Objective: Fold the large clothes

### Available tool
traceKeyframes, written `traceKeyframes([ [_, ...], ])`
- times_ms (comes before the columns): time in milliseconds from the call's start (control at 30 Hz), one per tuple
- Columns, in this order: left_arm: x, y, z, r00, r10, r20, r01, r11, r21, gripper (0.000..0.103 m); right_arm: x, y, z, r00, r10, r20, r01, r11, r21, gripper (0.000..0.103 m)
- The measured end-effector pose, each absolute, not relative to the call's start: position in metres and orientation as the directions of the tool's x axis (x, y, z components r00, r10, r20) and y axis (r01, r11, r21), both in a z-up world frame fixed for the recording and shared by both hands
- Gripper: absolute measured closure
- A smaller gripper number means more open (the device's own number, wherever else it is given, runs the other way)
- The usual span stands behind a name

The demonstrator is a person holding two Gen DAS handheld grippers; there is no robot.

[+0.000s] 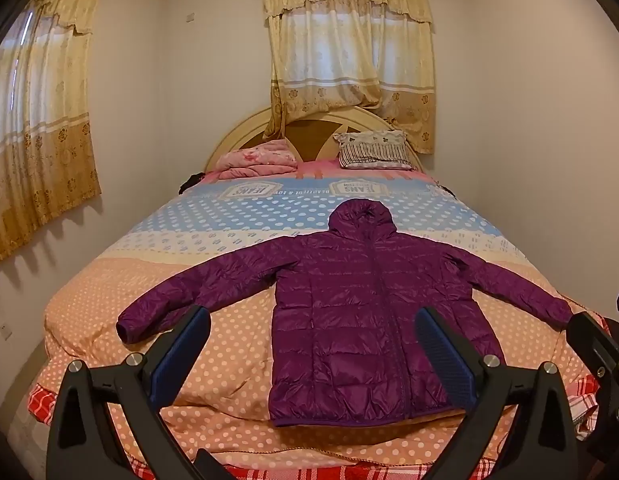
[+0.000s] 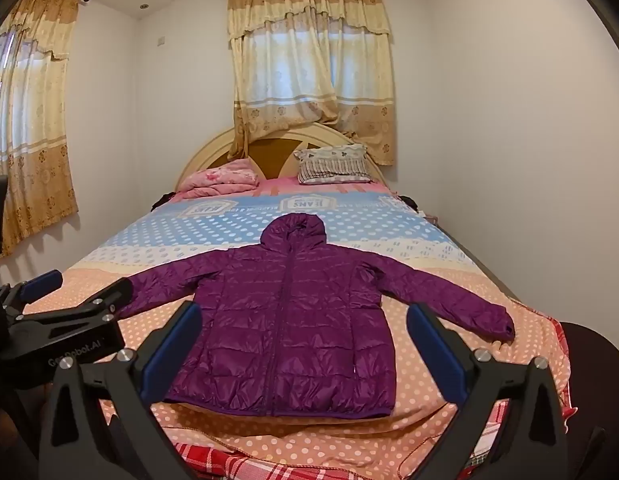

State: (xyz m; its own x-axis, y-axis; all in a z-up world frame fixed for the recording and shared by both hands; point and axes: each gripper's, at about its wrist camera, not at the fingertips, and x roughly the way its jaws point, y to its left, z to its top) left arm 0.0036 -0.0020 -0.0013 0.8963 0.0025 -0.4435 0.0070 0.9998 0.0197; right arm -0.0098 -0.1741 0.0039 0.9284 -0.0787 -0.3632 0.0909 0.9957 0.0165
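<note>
Purple hooded jacket [image 1: 349, 312] flat, sleeves spread, at bed [image 1: 89, 292] foot edge; left tongs [image 1: 313, 356] and right tongs [image 2: 305, 352] both gape empty; only right view shows far cuff unobstructed.

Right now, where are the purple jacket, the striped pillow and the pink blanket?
purple jacket [image 2: 285, 328]: right wrist view, chest panel beside the zip.
striped pillow [image 2: 333, 166]: right wrist view, its front face.
pink blanket [image 1: 257, 158]: left wrist view, top fold.

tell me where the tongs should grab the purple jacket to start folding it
Probably the cuffs. The purple jacket lies flat, zipped, sleeves spread wide. Bring the open left tongs onto the left cuff from the bed's near edge, the right tongs onto the right cuff.
</note>
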Motion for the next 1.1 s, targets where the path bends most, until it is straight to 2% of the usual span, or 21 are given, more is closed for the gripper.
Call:
traceKeyframes([
  [1100, 0.001, 0.002, 0.007, 0.901, -0.007, -0.434, 0.009, 1.000, 0.001, 0.001, -0.005, -0.175, -0.004, 0.925, -0.068, -0.375, 0.079, 0.997, 0.015, 0.000],
])
